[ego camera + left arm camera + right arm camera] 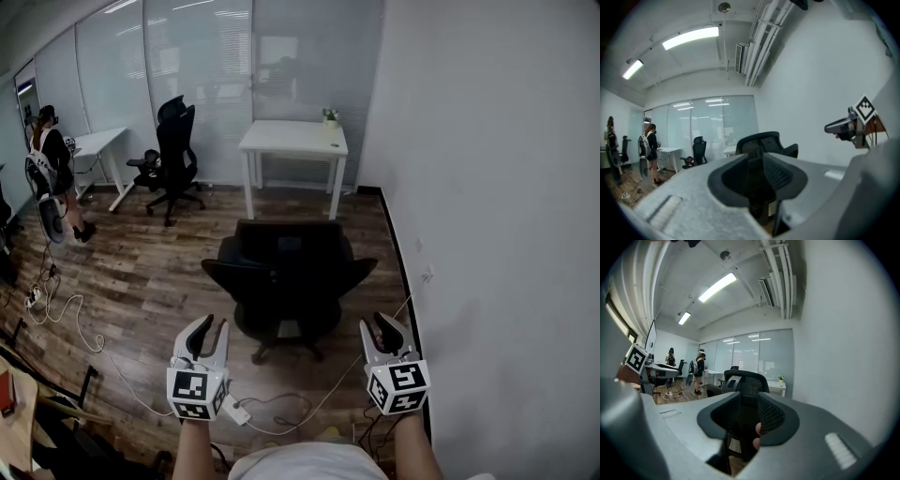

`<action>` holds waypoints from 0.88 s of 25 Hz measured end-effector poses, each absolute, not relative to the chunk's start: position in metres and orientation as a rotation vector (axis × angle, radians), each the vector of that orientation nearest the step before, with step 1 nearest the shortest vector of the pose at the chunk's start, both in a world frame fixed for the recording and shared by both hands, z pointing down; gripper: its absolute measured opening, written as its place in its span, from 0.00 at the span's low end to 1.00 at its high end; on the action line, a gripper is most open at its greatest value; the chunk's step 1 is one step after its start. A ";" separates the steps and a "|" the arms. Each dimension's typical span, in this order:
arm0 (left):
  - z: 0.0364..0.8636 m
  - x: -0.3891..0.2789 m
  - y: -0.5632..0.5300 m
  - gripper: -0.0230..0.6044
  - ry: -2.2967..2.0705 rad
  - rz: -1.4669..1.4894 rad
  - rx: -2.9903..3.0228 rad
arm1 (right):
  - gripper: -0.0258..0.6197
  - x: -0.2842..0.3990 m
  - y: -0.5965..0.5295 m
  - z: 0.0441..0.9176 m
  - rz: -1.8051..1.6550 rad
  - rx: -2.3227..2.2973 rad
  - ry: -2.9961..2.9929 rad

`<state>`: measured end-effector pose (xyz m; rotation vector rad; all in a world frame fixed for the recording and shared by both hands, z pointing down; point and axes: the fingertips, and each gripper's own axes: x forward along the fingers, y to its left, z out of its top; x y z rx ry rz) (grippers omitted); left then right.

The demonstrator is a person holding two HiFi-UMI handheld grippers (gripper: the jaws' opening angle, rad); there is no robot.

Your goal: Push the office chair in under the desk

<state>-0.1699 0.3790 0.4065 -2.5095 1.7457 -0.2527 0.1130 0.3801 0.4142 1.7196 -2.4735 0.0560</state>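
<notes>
Showing black on the office chair (286,272), white on the counter (292,138), brown wood grain on the floor (141,272), black-and-white square markers on the grey left gripper (208,325) and right gripper (382,323).

Strip lights (690,37) on the ceiling give bright, even light, at 11 o'clock in the left gripper view and 12 o'clock in the right gripper view. The head view is dimmer, with dark corners and pale glare on the glass wall (187,56) at 11 o'clock. Both gripper views bulge inside black rims. The left gripper (756,161) and right gripper (746,401) look soft up close.
</notes>
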 end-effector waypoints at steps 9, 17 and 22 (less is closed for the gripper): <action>0.424 -0.178 0.378 0.19 1.706 -0.261 -2.573 | 0.19 0.098 0.388 0.424 0.057 1.741 -2.450; 0.430 -0.165 0.330 0.20 1.708 -0.293 -2.577 | 0.19 0.114 0.335 0.430 0.065 1.732 -2.459; 0.436 -0.160 0.292 0.20 1.746 -0.320 -2.560 | 0.19 0.122 0.292 0.441 0.092 1.691 -2.481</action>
